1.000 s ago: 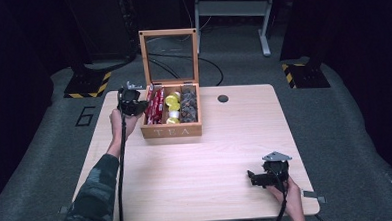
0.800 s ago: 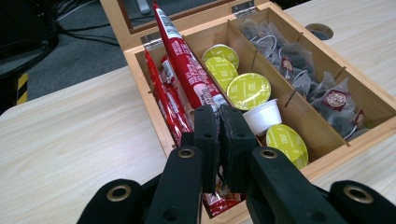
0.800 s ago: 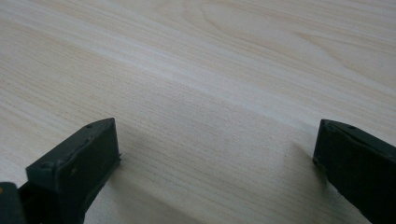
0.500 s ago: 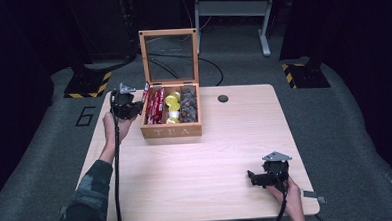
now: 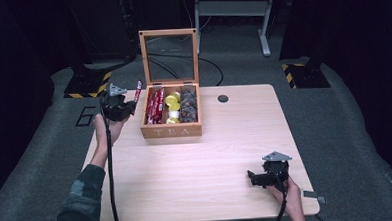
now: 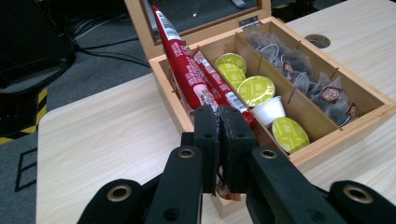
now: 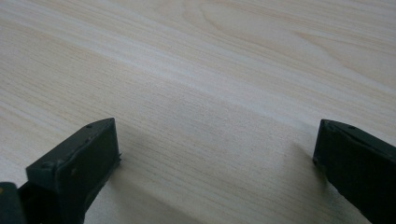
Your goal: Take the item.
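1. High view, far left: the left claw [image 5: 128, 104] sits at the left edge of the surface [image 5: 206, 160], just beside the wooden tea box [image 5: 171, 126], held up in the person's left hand [image 5: 107, 129]. Its jaws are pressed together on the lower end of a red sachet [image 5: 137, 91], which sticks up and tilts away from the claw, clear of the box's left wall.

2. Left gripper view: the left claw [image 6: 219, 140] shows its two black jaws clamped tight on that red sachet [image 6: 180, 70]. The sachet runs up and leftward from the pads, crossing in front of the box's left compartment.

3. Next along, the tea box [image 6: 373, 109] stands with its glass-paned lid [image 5: 169, 54] upright. The left compartment holds more red sachets [image 6: 219, 81], the middle one holds yellow-green capsules [image 6: 256, 88] and a white capsule [image 6: 270, 109], and the right one holds clear tea bags [image 6: 299, 65].

4. Just right of the box, a dark round cable hole [image 5: 223, 98] is set into the surface.

5. Far right in the high view, the right claw [image 5: 254, 179] rests low near the front right corner of the surface, well apart from the box, in the person's right hand [image 5: 288, 196].

6. Right gripper view: the right claw [image 7: 215, 158] has its jaws spread wide with nothing but bare wood between them.
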